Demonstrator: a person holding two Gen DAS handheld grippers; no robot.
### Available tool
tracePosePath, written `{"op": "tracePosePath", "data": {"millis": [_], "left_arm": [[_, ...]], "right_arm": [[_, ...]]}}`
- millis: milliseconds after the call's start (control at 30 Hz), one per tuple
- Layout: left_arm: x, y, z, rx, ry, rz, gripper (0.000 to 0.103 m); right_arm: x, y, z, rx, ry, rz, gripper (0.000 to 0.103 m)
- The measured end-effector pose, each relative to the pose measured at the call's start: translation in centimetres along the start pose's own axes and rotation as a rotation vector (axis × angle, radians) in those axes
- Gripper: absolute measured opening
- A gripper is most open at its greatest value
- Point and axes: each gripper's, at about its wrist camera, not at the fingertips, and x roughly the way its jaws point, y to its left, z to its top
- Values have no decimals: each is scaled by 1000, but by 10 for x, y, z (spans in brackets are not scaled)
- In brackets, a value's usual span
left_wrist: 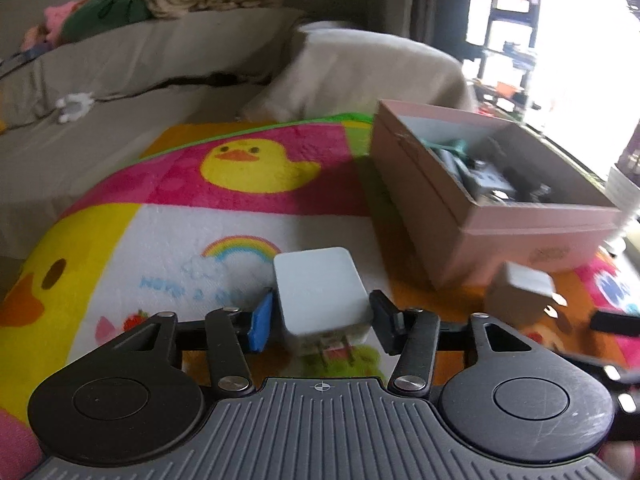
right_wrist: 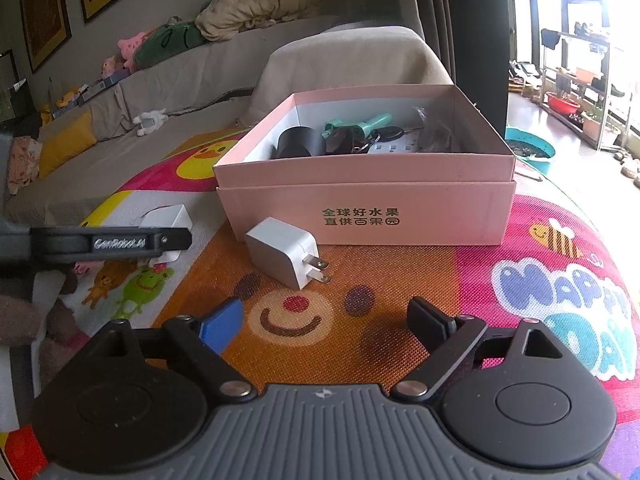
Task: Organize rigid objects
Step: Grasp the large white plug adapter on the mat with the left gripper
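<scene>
Left wrist view: left claw (left_wrist: 320, 314) set around a white charger (left_wrist: 320, 292), blue pad (left_wrist: 262, 322) on one side, black pad (left_wrist: 382, 320) on the other, both close against the flat sides. Looks clenched on the charger, though real contact at the pads hard to confirm because of blur. Prongs pointing back toward the camera, so grip taken across the smooth body and not on the metal; probably chosen for a stable hold. Charger seemingly low over the mat (left_wrist: 160, 240) or just touching it, cannot tell which.

Ahead and to the right of this claw, the box (left_wrist: 520, 224), open at the top, already with small hard things inside. Likely the place for the chargers, which explains the approach from this side.

Right wrist view: right claw (right_wrist: 324, 320) spread wide, holding nothing, hovering low over the mat. Straight ahead of it, a second charger (right_wrist: 282, 252), lying on its side just before the box wall, prongs turned to the right. Open stance probably kept ready for this one. Left claw also seen here at the far left, side on, with the first charger partly hidden behind it.

Judgement: one charger in hand, one waiting, neither yet in the box.
</scene>
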Motion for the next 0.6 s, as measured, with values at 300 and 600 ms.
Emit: {"op": "tracePosePath", "data": {"millis": [300, 600], "left_arm": [[-40, -19, -36, 136, 5, -169, 51], [-49, -17, -52, 137, -36, -188, 51]], "right_arm": [[1, 2, 0, -7, 4, -11, 90], [22, 19, 13, -115, 38, -151, 91]]}}
